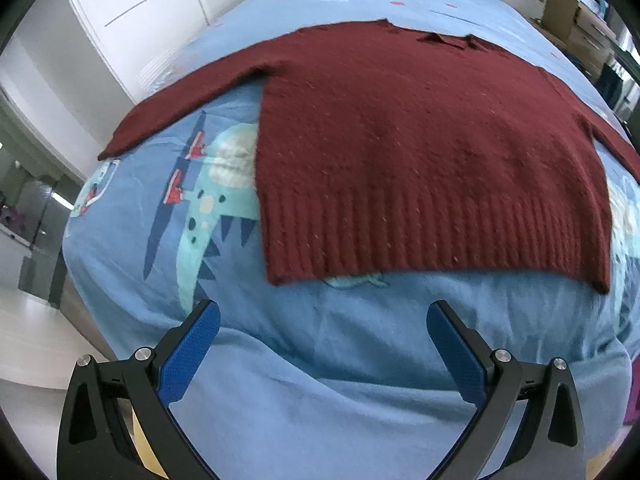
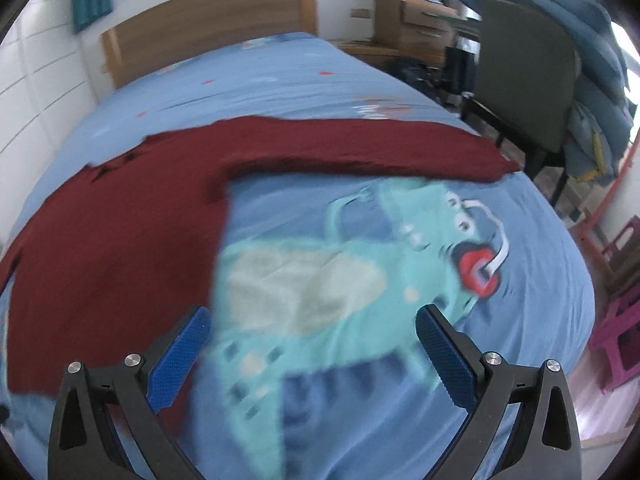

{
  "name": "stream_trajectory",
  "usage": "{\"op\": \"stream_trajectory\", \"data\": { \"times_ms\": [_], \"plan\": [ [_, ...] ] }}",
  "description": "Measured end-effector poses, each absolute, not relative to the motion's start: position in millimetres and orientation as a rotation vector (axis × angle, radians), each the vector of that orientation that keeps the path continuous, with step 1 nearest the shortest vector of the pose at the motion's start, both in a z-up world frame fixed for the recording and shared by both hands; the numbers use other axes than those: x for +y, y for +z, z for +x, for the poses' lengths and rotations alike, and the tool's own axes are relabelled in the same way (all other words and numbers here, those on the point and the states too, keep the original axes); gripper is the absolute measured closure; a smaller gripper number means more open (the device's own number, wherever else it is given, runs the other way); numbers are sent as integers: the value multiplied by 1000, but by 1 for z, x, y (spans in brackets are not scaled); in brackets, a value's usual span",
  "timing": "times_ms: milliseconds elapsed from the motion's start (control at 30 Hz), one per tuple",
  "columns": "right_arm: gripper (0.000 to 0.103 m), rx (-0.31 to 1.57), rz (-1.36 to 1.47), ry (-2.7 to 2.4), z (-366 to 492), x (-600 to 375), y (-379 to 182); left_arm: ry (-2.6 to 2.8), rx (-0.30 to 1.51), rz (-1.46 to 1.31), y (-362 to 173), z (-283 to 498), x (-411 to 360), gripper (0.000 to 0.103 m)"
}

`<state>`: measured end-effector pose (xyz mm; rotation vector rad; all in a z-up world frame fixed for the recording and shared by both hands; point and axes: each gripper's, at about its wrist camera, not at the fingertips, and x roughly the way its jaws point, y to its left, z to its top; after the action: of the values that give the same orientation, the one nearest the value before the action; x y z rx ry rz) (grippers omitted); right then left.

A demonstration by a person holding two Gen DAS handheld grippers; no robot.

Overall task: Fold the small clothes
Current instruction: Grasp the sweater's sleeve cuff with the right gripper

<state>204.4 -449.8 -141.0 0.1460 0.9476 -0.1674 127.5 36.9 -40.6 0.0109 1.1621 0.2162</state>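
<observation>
While the maroon sweater (image 1: pixel 432 152) lies flat mid-frame on the blue bedspread (image 1: pixel 320 360), I see left gripper (image 1: pixel 323 316) and right gripper (image 2: pixel 312 320) spread wide, empty, seemingly above it.

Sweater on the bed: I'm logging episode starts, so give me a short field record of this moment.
garment: dark red knit sweater, spread flat, sleeves out
surface: blue cartoon-print bedcover
left gripper: open, empty, short of the ribbed hem
right gripper: open, empty, beside the sweater's side edge
folding: not begun
background: wooden headboard
</observation>
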Motion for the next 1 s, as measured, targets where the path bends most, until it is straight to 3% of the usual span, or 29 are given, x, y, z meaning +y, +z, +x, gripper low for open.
{"op": "stream_trajectory", "data": {
  "times_ms": [333, 533, 633, 833, 1000],
  "plan": [
    [2, 969, 545, -235, 283, -575, -188, 277, 1150, -9, -38, 155, 45, 2],
    [24, 889, 780, -296, 306, -650, -213, 269, 1175, -20, -42, 163, 46, 2],
    [30, 822, 886, -298, 312, -676, -217, 281, 1186, -38, -45, 165, 48, 2],
    [63, 713, 1052, -347, 319, -724, -228, 315, 1207, -56, -48, 166, 55, 2],
    [75, 622, 1208, -370, 319, -750, -241, 334, 1215, -53, -50, 166, 59, 2]
  ]
}}
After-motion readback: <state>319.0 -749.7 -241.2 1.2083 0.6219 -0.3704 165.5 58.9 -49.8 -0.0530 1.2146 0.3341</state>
